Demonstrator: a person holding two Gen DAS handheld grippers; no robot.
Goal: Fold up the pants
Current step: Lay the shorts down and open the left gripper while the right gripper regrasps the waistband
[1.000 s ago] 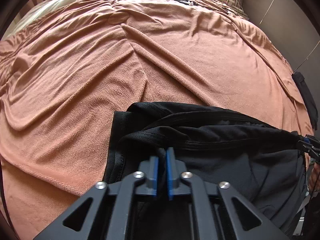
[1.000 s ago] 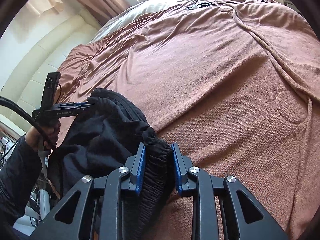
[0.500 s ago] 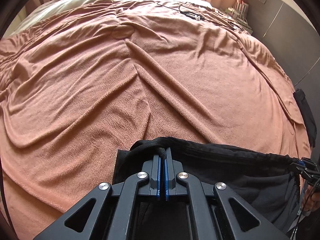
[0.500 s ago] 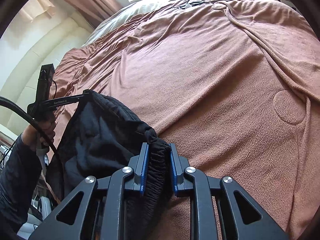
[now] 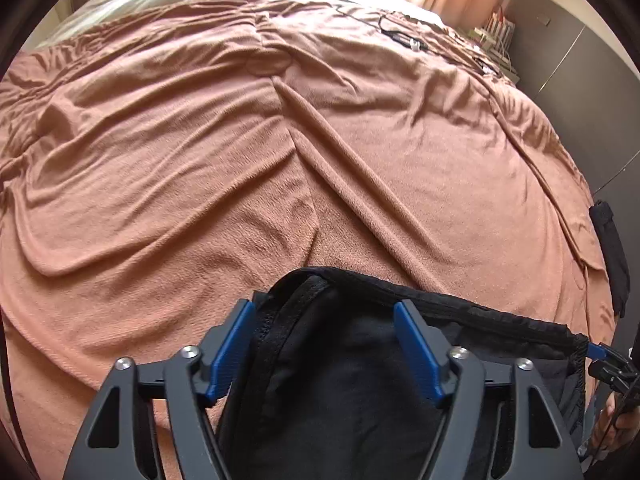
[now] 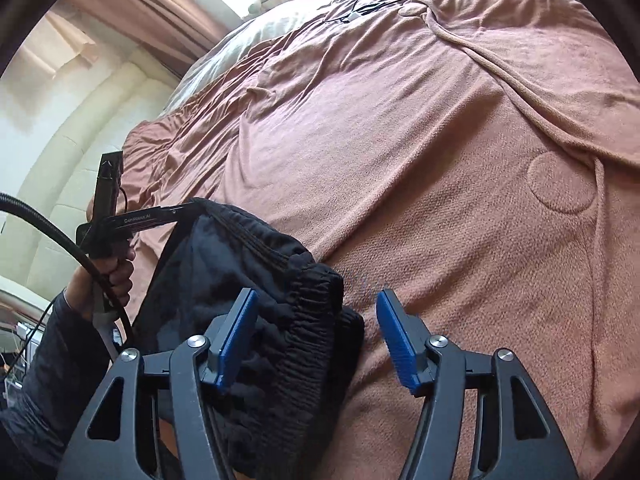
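Terracotta blanket [image 5: 168,184] covers the bed, with black pants [image 5: 344,392] bunched at its near edge and thin cables [image 5: 404,38] lying at the far side. Both claws tilt downward: the left gripper [image 5: 325,350] and right gripper [image 6: 316,338] are opening (waistband fabric sits loose between the blue pads, unclamped).
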